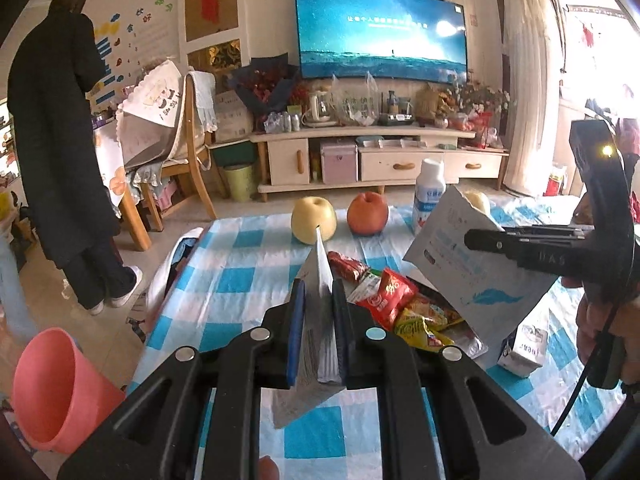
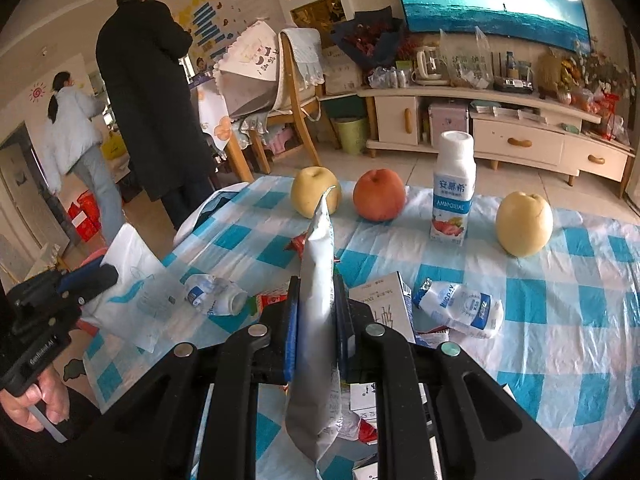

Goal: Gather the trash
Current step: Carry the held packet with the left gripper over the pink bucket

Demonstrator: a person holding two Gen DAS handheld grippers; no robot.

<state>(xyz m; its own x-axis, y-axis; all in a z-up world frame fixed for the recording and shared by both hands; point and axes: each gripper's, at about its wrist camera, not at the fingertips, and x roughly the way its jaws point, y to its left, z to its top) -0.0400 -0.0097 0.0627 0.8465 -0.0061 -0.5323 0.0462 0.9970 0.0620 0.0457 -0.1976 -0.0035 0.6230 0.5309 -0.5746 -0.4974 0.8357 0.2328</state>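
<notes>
Both tools clamp the same white bag: left tool (image 1: pixel 318 320) on one edge, right tool (image 2: pixel 318 320) on the other, bag (image 1: pixel 476 264) held open above the wrappers (image 1: pixel 394 300). Judged light, limp, slippery film; grip the rim, not the panel. Crushed bottles (image 2: pixel 460 306) and carton (image 2: pixel 390 312) look light. Desk (image 2: pixel 560 312): checked plastic cloth, likely slick. Pink bin (image 1: pixel 56 392) on the floor at left.
</notes>
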